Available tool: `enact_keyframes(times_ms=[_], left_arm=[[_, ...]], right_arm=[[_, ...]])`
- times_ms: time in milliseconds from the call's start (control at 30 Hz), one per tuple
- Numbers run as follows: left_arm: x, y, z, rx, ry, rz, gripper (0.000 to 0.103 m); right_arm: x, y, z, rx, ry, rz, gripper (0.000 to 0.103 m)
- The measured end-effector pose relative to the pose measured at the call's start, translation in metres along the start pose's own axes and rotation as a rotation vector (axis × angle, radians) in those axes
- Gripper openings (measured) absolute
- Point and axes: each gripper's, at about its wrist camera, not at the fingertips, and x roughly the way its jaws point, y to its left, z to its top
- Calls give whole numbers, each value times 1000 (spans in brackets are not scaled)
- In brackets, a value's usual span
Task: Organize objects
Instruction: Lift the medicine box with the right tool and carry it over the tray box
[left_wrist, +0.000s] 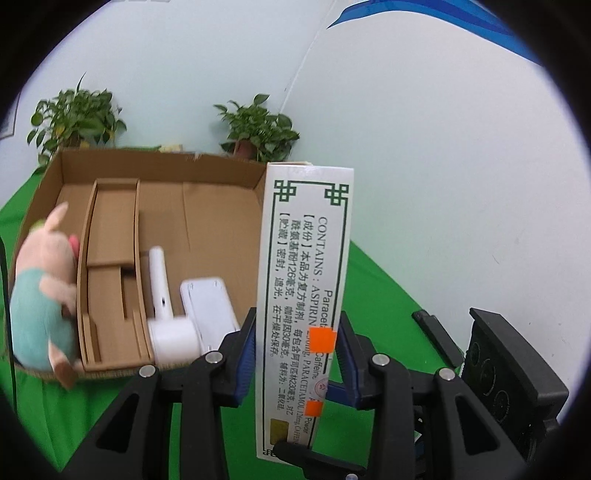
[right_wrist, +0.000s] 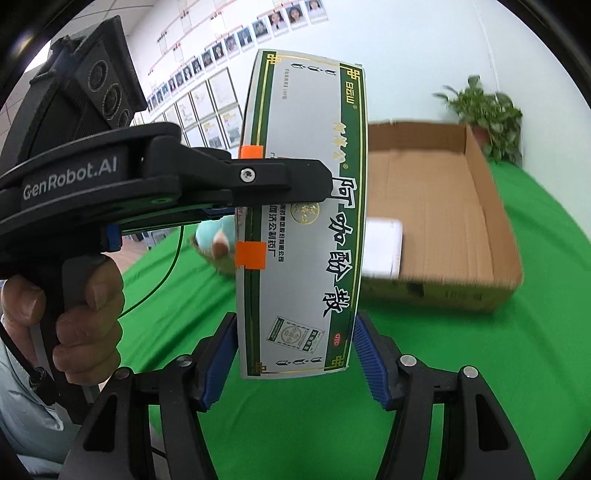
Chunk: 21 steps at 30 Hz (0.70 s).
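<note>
Medicine box: while it stands upright in the air above the green tablecloth, the white-and-green medicine box is clamped across its narrow sides near its lower half.
Left gripper: the left gripper presses its blue pads against both sides of the medicine box; the right wrist view shows it reaching in from the left, a hand wrapped round its handle.
Right gripper: the right gripper has its jaws spread apart, one finger on each side of the box's lower end, the blue pads close beside it; contact cannot be told.
Cardboard tray: the cardboard tray sits on the cloth behind the box, with cardboard dividers along its left part.
Tray contents: a white hair dryer and a white flat device lie side by side.
Plush pig: a plush pig in a teal top leans at the tray's left wall.
Background: two potted plants stand by the wall.
</note>
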Motion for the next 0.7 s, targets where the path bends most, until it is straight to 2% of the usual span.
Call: enact_keyframes(times_ms=[67, 233, 467, 633, 700], left_arm=[[4, -1, 13, 26, -5, 9, 37], [28, -1, 41, 64, 23, 19, 36], [68, 0, 74, 38, 46, -7, 35], [104, 10, 78, -11, 92, -19, 35], [121, 15, 75, -35, 124, -21, 35]], right_arm=[[10, -7, 21, -3, -15, 5, 60], [27, -37, 58, 19, 16, 21, 60], [41, -81, 95, 55, 49, 35, 60], [60, -121, 105, 105, 104, 54, 60], [61, -131, 98, 120, 130, 52, 60]])
